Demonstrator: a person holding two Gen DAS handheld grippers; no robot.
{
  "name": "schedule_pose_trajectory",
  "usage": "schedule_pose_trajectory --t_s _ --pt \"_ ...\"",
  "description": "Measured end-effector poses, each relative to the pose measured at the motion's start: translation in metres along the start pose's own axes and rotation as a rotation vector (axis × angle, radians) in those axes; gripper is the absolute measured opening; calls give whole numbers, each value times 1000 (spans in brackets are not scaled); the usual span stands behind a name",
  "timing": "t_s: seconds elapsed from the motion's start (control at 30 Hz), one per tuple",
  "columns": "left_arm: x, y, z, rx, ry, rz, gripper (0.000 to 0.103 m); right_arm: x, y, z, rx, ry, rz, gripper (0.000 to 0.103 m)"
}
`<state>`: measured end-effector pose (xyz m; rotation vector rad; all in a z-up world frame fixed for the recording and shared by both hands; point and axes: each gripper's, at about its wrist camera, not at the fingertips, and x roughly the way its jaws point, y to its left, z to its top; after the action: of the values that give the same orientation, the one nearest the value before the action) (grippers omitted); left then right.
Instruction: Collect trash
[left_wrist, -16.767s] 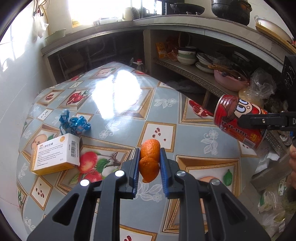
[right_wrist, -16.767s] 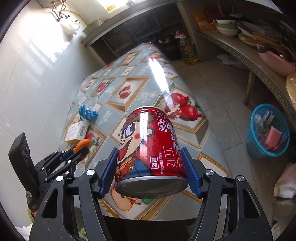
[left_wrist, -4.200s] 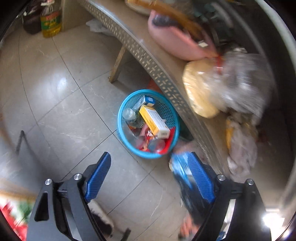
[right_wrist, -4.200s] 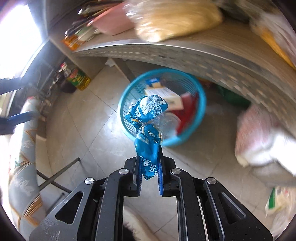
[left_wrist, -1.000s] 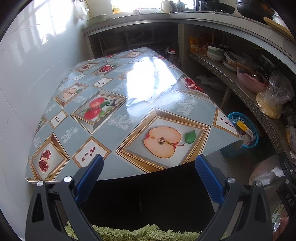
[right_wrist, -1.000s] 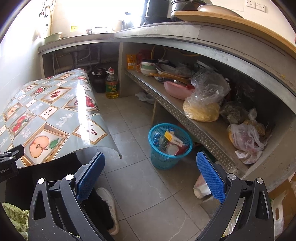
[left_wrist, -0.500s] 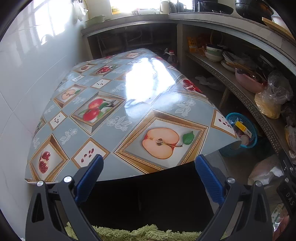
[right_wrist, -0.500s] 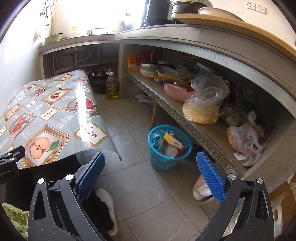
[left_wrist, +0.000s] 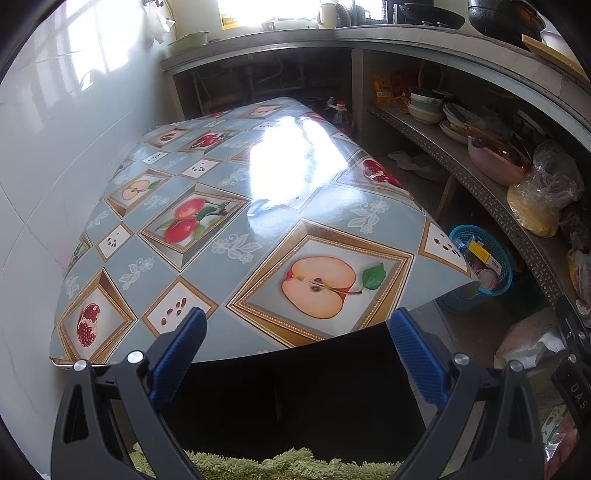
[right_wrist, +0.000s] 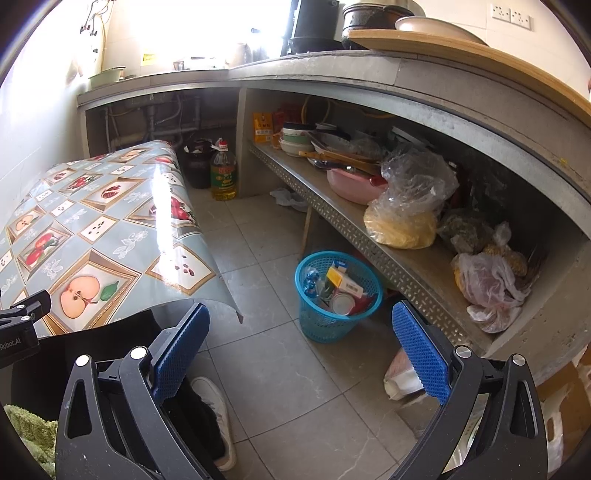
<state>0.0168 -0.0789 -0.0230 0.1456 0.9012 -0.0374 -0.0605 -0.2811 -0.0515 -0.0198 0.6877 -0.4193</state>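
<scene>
The left tongs (left_wrist: 295, 354) are spread wide with nothing between their blue pads, held just off the near edge of the bench (left_wrist: 236, 206). The bench carries a glossy blue-grey cloth printed with apples, pomegranates and seeds, and a bright glare lies across its far half. The right tongs (right_wrist: 301, 343) are likewise spread wide and hold nothing; they point at the tiled floor (right_wrist: 280, 369) to the right of the bench.

The trash sits in a blue basket (right_wrist: 321, 325) standing on the floor off the bench's right corner, tucked against the edge of a low perforated metal shelf (right_wrist: 354, 229). Inside the basket lie a yellow-and-white carton (right_wrist: 345, 282), a red can (right_wrist: 341, 302) on its side with its round end showing, and a blue wrapper (right_wrist: 310, 282) by the rim nearest the bench. In the left view the same basket (left_wrist: 498, 280) peeks out past the bench's drooping right corner.

On the shelf beyond the basket rest a pink basin (right_wrist: 354, 186), stacked bowls and several plastic bags. A bottle of yellow oil (right_wrist: 223, 173) stands on the floor past the far end of the bench. A white shoe (right_wrist: 218, 417) shows on the floor below the right tongs, near the bench's close edge.
</scene>
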Motion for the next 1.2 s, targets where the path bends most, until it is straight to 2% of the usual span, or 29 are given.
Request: schedule_pose_trajectory --t_s 1.2 --pt "0 -1 -2 4 4 -3 97 -2 -1 1 1 -3 -3 95"
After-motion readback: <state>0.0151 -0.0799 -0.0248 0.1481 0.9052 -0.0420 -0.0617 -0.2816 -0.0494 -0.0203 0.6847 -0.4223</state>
